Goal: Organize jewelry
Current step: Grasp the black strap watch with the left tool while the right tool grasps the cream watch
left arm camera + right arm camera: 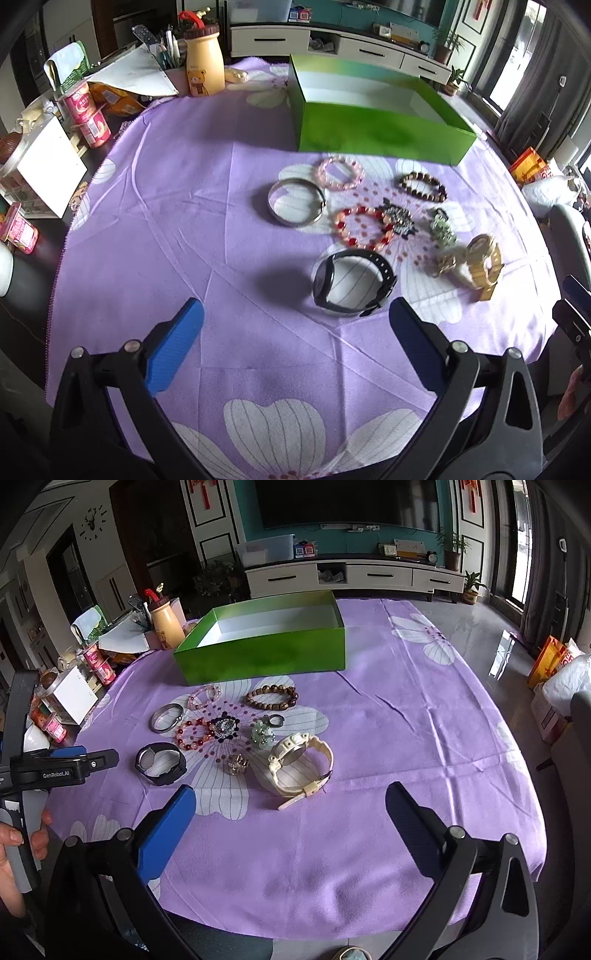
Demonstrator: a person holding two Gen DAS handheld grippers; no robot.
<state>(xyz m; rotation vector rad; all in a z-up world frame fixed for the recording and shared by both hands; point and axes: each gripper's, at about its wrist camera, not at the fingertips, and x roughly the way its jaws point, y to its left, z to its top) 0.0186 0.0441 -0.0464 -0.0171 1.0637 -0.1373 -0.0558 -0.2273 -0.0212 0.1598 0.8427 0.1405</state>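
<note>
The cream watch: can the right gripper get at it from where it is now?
Probably yes. The right gripper is open, and the cream watch lies just ahead on bare cloth.

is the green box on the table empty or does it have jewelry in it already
Empty as far as visible: the green box shows only bare white floor; its near wall hides a strip.

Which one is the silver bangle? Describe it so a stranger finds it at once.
Start at the green box on the purple flowered cloth; the jewelry lies spread just in front of it. The silver bangle is at the left edge of that group, beside the pink bead bracelet. It alone is a plain, smooth metal hoop; the other bracelets are beaded.
</note>
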